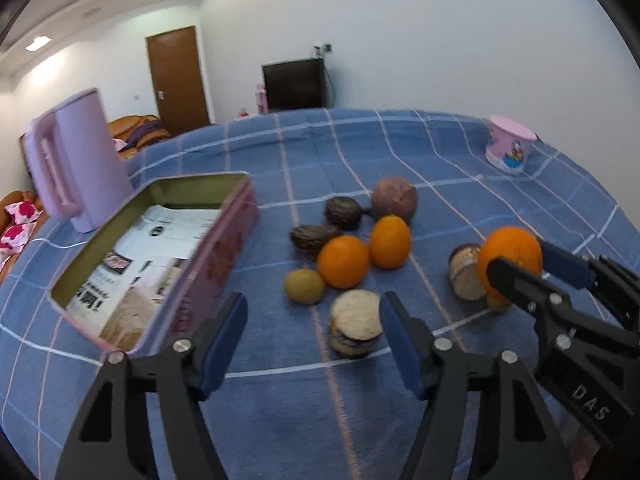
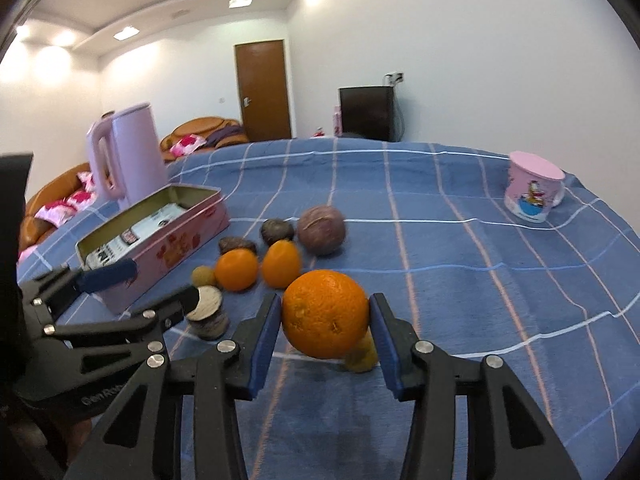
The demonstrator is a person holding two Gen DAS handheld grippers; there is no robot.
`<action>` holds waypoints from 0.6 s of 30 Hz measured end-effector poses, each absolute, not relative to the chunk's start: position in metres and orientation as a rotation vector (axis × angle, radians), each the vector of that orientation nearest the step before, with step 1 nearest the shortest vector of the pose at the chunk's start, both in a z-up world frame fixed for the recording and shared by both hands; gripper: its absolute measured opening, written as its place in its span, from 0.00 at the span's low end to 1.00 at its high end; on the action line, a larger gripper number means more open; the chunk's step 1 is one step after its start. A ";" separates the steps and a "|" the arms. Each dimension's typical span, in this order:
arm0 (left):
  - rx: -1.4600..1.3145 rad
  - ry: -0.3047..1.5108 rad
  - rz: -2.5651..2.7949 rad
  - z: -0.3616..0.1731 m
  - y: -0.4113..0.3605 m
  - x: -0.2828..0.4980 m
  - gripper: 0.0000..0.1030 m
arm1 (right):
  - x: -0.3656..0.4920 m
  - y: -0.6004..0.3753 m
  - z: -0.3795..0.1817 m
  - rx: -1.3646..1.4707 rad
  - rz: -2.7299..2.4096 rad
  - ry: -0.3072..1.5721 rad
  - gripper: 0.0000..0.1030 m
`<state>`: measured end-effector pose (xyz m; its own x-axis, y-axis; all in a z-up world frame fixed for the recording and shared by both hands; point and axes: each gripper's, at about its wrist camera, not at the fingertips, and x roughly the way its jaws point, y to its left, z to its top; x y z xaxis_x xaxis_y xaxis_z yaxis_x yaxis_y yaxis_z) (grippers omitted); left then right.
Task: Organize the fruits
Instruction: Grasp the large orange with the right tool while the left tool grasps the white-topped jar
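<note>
Right claw (image 2: 325, 320) clamps the big orange (image 2: 325, 314) between its pads.

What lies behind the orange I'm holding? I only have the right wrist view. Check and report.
Observer: A cut fruit lies on its side just behind the orange, which hides it from you.
Operator: Check the tin. Tell me what's inside.
Observer: Printed paper covers the floor of the tin. I see no fruit in it.
Operator: Report the left fingers.
Observer: The left gripper is open. Another cut fruit stands in the gap, close to one finger. I cannot tell whether they touch.
</note>
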<state>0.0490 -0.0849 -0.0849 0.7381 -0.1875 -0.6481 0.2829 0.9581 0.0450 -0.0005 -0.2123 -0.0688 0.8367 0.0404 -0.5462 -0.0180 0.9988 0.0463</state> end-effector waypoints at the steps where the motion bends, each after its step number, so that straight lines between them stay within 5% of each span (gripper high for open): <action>1: 0.141 0.701 -0.269 -0.086 -0.086 0.051 0.65 | 0.000 -0.214 -0.069 0.045 0.032 0.579 0.46; 18: 0.140 0.748 -0.375 -0.089 -0.093 0.052 0.58 | -0.001 -0.215 -0.069 0.047 0.037 0.580 0.46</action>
